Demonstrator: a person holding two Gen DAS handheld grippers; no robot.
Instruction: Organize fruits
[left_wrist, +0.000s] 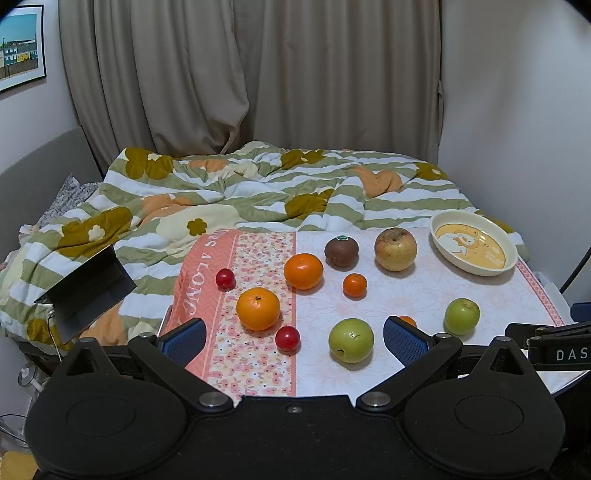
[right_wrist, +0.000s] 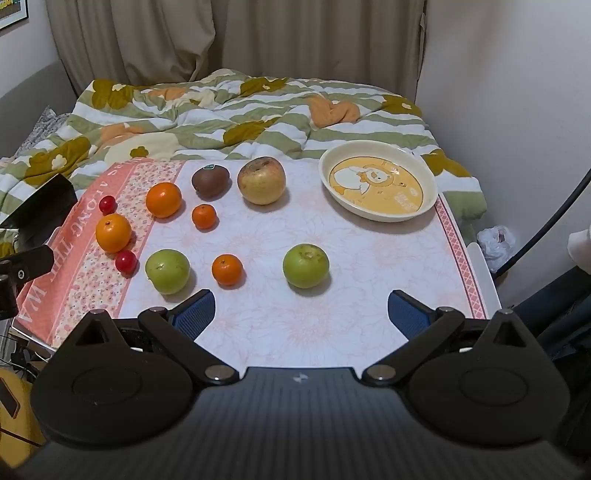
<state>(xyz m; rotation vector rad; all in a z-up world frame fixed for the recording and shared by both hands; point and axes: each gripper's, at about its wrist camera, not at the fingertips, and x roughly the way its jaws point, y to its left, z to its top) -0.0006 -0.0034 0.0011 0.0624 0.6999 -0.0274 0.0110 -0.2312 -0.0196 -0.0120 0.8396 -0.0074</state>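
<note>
Loose fruit lies on a table with a pink floral cloth (right_wrist: 280, 325). A cream plate with a yellow cartoon (right_wrist: 376, 181) stands empty at the far right, also in the left wrist view (left_wrist: 474, 243). Near it lie a yellow-brown apple (right_wrist: 261, 180), a kiwi (right_wrist: 209, 181), two large oranges (right_wrist: 163, 199) (right_wrist: 113, 232), two small mandarins (right_wrist: 204, 216) (right_wrist: 227, 269), two green apples (right_wrist: 306, 266) (right_wrist: 167, 271) and two red cherry tomatoes (right_wrist: 108, 204) (right_wrist: 126, 262). My left gripper (left_wrist: 293, 338) is open over the table's near edge, empty. My right gripper (right_wrist: 301, 312) is open and empty, just short of the right green apple.
A rumpled flowered quilt (left_wrist: 229, 192) covers the bed behind the table. A dark open laptop-like object (left_wrist: 88, 291) sits left of the table. A wall and a cable (right_wrist: 546, 229) stand at the right; a white bag (right_wrist: 495, 242) lies beside the table.
</note>
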